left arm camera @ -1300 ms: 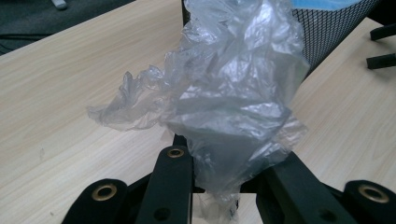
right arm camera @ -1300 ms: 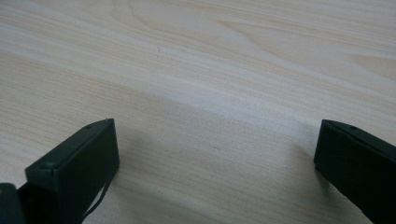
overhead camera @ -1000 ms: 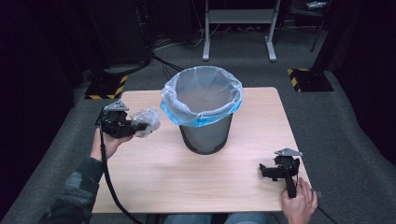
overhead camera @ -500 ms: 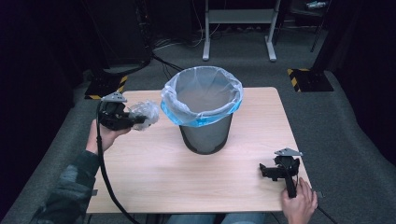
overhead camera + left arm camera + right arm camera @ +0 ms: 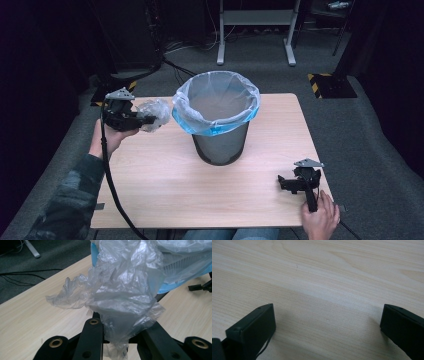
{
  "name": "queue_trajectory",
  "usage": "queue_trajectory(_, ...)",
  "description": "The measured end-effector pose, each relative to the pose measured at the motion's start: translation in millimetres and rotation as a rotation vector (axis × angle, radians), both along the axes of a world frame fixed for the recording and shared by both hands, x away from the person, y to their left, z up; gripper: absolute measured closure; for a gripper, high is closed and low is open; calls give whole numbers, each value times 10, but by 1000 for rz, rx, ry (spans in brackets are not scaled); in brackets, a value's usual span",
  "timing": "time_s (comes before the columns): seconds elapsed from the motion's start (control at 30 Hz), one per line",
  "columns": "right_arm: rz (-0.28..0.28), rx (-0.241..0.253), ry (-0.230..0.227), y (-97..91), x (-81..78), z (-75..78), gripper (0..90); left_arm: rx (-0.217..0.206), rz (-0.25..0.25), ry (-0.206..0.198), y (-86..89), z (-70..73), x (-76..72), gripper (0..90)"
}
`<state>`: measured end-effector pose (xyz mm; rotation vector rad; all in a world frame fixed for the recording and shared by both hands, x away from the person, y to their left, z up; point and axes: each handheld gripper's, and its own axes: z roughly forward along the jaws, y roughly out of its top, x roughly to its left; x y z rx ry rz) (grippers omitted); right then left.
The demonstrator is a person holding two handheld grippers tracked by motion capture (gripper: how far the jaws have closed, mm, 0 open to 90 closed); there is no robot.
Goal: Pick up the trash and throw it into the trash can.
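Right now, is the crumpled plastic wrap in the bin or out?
Out: the crumpled plastic wrap is clamped in the left gripper, beside the bin's rim.

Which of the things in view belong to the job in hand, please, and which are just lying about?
Part of the job:
- crumpled clear plastic, clamped in the left gripper
- waste bin with its blue-edged liner, beside the plastic

Just standing by:
- right gripper, jaws open and empty, low over the table
- metal stand on the floor behind
- hazard-striped block

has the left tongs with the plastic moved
Yes: the left tongs, shut on the crumpled plastic, have risen toward the bin's rim.
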<state>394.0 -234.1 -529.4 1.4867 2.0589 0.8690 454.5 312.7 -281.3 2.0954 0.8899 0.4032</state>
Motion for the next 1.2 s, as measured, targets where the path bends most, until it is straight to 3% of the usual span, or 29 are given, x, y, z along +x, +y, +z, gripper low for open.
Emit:
queue_trajectory(0.27, 0, 0, 0, 1, -1, 0, 0, -20, -6, -22, -49, 206, 24, 794)
queue_trajectory(0.77, 1, 0, 0, 0, 0, 0, 0, -40, -32, -47, -149, 401, 134, 794)
queue_trajectory(1.2, 1, 2, 0, 0, 1, 0, 0, -8, -68, -53, -386, 582, 269, 793)
